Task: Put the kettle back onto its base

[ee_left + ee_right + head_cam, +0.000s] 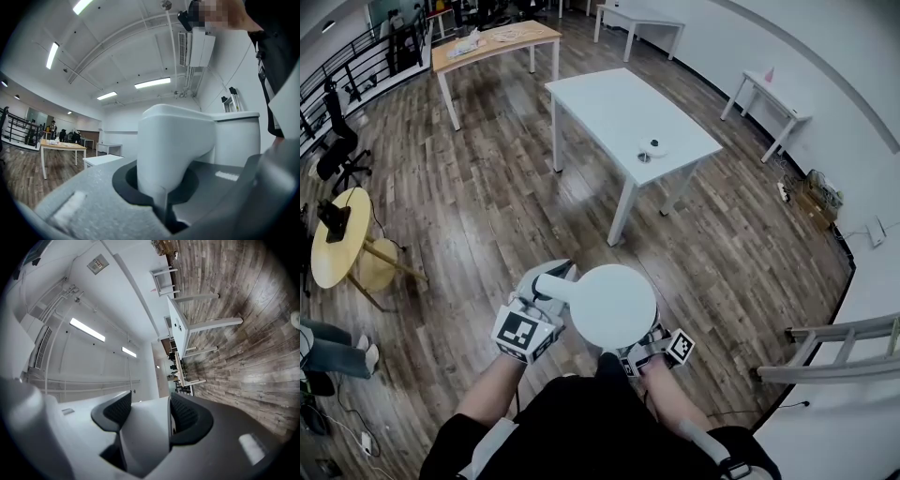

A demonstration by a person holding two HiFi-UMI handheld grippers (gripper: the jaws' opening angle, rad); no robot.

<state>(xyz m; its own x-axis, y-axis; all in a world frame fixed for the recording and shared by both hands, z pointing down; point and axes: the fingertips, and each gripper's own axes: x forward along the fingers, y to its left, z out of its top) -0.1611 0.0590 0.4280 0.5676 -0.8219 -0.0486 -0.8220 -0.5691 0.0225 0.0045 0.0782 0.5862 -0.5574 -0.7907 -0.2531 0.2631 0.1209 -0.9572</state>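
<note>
Wood-plank floor [487, 206] spreads out beyond both tongs, and on it, well ahead of them, stands a white counter [600, 98]. On the counter's near corner is a small round disc, which I take to be the base [653, 145].

The kettle [612, 305] is carried in the air between the two tongs, upright, with its round lid facing up. Its handle sticks out sideways toward the left tongs [542, 298], which are clenched on that handle. The right tongs [642, 354] grip a white part of the kettle on the opposite side, with both dark pads pressing on it.

The base is well apart from the kettle. It lies straight out in front of the right tongs and slightly across from the left, so the right hand looks marginally better lined up with it. The carry forward has to bring the kettle's upright axis over that disc.

No brand, label or legible writing shows. The cubes on the tongs bear only square black-and-white markers.
</note>
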